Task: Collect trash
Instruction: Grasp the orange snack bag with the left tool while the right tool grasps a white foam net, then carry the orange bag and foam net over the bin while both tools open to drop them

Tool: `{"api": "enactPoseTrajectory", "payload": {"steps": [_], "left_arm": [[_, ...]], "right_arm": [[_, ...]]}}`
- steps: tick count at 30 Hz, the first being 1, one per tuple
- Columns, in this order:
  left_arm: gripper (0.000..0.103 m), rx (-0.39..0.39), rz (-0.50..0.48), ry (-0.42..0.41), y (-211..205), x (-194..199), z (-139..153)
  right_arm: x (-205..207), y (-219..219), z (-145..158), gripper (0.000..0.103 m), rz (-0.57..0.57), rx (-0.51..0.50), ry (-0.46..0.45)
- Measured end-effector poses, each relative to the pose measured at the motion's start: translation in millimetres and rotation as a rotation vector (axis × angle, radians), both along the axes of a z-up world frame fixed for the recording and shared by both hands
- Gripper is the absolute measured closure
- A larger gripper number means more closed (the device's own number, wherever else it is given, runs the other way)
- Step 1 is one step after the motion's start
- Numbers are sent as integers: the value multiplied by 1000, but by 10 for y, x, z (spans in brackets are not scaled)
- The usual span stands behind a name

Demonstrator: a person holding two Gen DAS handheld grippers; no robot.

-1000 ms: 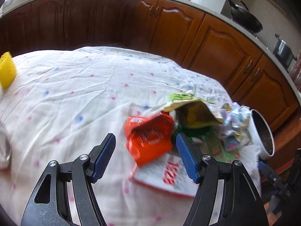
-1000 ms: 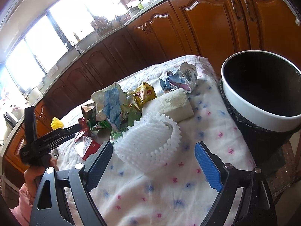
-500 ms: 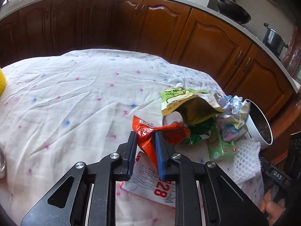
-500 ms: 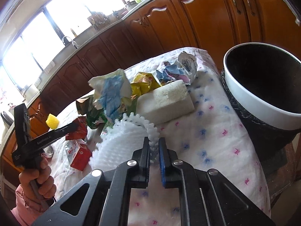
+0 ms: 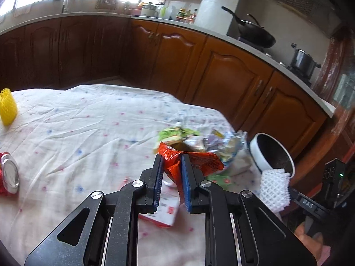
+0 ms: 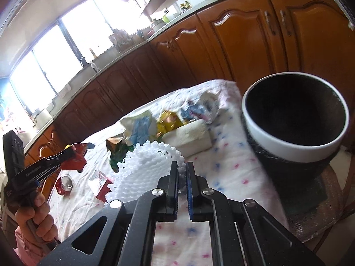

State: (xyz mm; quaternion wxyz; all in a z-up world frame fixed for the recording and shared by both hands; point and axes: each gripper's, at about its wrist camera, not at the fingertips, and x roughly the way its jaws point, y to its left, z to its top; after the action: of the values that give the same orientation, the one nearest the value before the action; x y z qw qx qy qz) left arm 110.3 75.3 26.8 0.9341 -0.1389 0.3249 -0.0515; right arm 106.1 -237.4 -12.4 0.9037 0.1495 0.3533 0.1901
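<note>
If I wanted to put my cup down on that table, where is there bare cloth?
The widest bare cloth lies between the yellow net, the red can and the wrapper pile. A narrower strip runs between the white block and the bin. The corner by the pile is crowded.

The left gripper (image 5: 170,166) is clamped tight on an orange wrapper (image 5: 195,161) and held above the table — a hand (image 6: 36,219) (pink sleeve at the wrist) grips its handle. The right gripper (image 6: 182,173) has its blue-padded fingers (image 6: 189,184) nearly together, pinching a white foam net (image 6: 144,168).
</note>
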Motion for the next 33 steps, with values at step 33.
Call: {"api": "enactPoseTrajectory", "payload": {"steps": [33], "left_arm": [[88, 33, -409, 30, -2324, 903, 31]], "right_arm": [[437, -1508, 215, 96, -291, -108, -35]]}}
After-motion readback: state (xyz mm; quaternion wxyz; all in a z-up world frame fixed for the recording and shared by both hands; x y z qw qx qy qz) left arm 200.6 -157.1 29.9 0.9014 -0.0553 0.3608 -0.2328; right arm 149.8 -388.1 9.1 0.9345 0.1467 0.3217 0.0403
